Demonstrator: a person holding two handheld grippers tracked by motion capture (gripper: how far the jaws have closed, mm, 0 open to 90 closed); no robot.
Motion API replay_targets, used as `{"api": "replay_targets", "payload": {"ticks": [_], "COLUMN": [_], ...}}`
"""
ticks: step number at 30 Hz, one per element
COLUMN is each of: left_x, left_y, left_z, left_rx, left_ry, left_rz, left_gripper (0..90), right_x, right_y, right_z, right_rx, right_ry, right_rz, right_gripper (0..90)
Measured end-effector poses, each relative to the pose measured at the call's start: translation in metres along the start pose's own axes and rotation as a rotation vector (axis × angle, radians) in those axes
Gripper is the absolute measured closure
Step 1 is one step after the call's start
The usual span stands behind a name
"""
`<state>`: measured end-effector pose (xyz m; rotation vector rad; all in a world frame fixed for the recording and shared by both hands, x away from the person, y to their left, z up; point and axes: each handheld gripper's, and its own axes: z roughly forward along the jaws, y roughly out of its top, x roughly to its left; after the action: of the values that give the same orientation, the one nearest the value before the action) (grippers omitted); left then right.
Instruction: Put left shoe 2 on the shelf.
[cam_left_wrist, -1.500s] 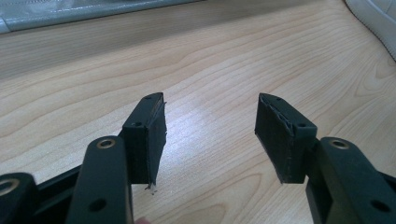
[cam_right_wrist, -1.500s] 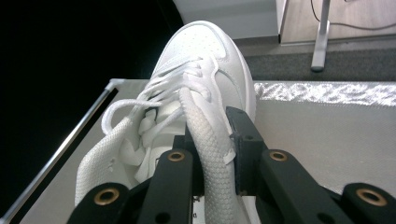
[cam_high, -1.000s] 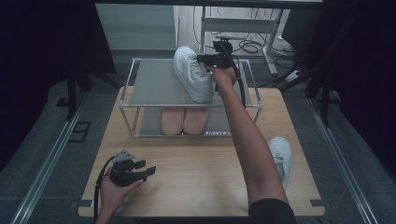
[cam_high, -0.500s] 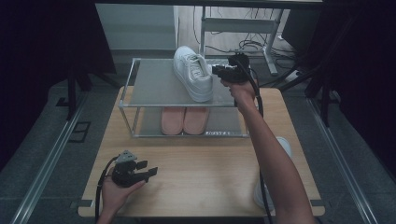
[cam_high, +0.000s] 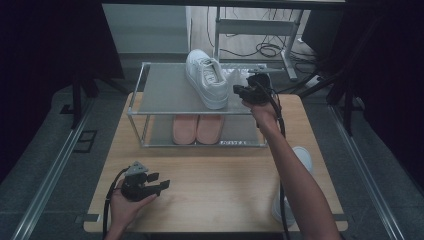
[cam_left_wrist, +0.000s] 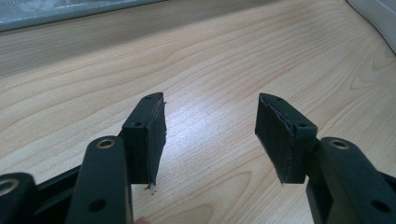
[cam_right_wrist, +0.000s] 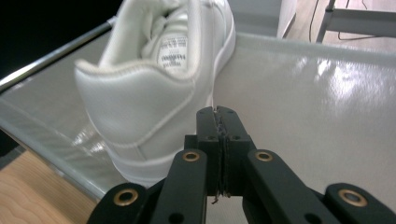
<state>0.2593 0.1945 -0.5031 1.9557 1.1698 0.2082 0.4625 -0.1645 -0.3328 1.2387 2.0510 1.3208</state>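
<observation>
Your right tongs hover over the right part of the top shelf of the shoe rack, which stands at the far side of the worktop. Their jaws have just been closing and now meet pad to pad with nothing between them; the right gripper view shows this plainly, the closed tips sitting just beside the heel of the white sneaker. I cannot tell whether the tips touch the heel.

The white sneaker rests on the top shelf, sole down, toe towards the far side and heel towards the near edge, angled slightly to the right. It lies just left of your right tongs. On the lower shelf a pair of pink shoes sits side by side.

A second white sneaker shows at the right edge of the worktop, partly hidden behind your right forearm.

Your left tongs rest in your left hand at the near left of the worktop, well apart from the rack. In the left gripper view their jaws stand wide apart above bare wood, and one pad carries nothing.
</observation>
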Motion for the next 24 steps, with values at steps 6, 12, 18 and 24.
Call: {"api": "replay_targets", "payload": {"ticks": [6,12,18,24], "left_x": [0.0,0.0,0.0,0.0], "left_y": [0.0,-0.001,0.0,-0.001], "left_z": [0.0,0.001,0.0,0.0], "left_rx": [0.003,0.005,0.004,0.0], "left_ry": [0.001,0.0,0.0,0.003], "left_rz": [0.001,0.002,0.002,-0.001], "left_gripper": [43.3,43.3,43.3,43.3], "right_x": [-0.001,0.001,0.007,0.014], "right_y": [-0.01,-0.017,-0.019,-0.016], "right_z": [0.006,0.014,0.018,0.016], "right_rx": [0.021,0.038,0.04,0.028], "right_ry": [0.0,0.008,0.022,0.015], "right_rz": [0.007,0.008,0.011,0.011], "right_gripper": [88.6,88.7,89.4,89.6]}}
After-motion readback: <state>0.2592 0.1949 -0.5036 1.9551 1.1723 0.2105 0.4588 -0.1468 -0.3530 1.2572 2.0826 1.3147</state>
